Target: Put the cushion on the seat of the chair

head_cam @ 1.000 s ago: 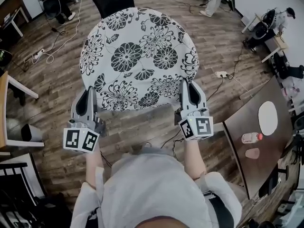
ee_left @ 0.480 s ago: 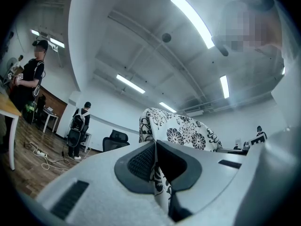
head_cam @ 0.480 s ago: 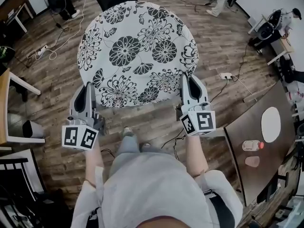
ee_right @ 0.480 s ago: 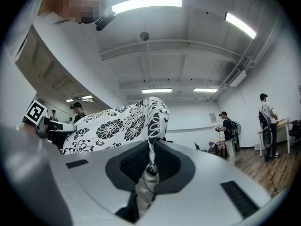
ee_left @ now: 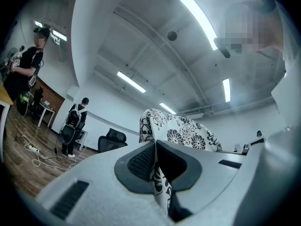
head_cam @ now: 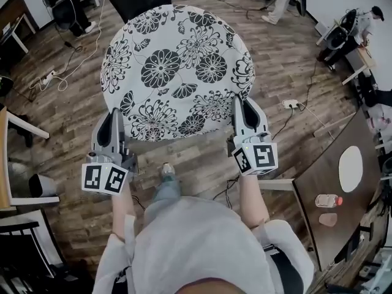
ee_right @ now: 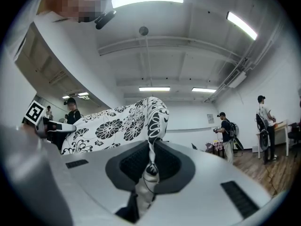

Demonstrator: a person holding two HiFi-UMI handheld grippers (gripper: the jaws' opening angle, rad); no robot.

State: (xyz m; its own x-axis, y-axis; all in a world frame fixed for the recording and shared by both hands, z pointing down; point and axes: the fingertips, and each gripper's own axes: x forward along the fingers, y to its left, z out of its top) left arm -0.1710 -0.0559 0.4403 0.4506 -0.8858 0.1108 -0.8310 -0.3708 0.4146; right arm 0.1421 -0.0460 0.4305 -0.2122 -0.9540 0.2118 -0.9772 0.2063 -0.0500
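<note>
Wood floor [head_cam: 288, 48] beneath held-up floral cushion [head_cam: 177, 72]

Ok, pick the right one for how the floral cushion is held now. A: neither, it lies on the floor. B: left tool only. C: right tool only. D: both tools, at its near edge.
D: the left tool and right tool each pinch the near edge of the cushion, fabric clamped between each tool's jaws.
</note>
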